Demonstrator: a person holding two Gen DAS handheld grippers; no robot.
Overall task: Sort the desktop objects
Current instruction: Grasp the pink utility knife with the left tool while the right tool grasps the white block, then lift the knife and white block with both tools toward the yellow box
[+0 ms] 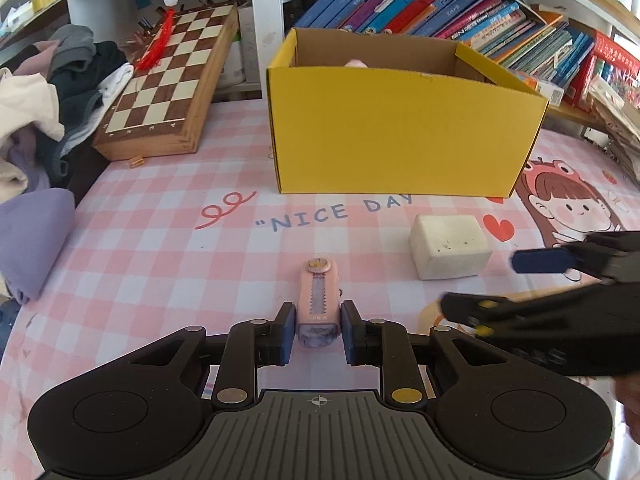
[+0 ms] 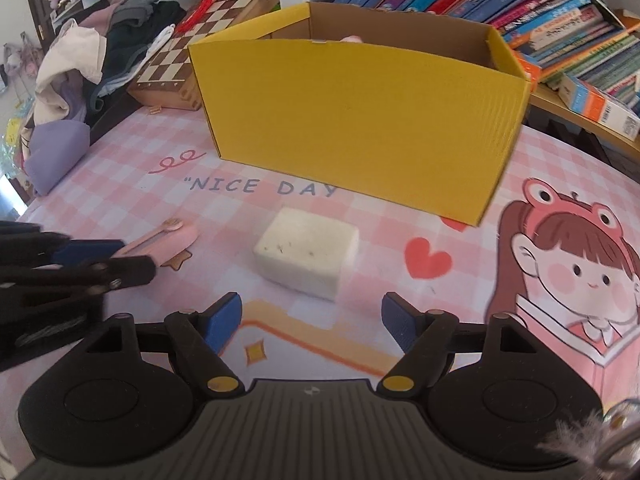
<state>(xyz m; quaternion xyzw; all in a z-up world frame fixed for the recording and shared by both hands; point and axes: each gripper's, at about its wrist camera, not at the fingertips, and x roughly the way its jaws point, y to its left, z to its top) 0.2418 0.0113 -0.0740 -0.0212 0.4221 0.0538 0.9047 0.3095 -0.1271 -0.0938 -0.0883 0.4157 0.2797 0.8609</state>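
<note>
A pink checked mat point(image 2: 120, 208) covered the desk. Nearest, the left gripper point(image 1: 316, 326) clamped one pink utility knife point(image 1: 318, 304); the right gripper point(image 2: 312, 320) stood wide, empty, just short of one white block point(image 2: 306, 254). Beyond open mat stood one yellow box point(image 2: 352, 120).

Both wrist cams angled down, close; share yellow box point(image 1: 400, 136).

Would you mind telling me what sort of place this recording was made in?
Probably a home study desk or a child's room: a pink cartoon desk mat, shelves packed with books, and a chessboard beside a heap of clothes.
</note>
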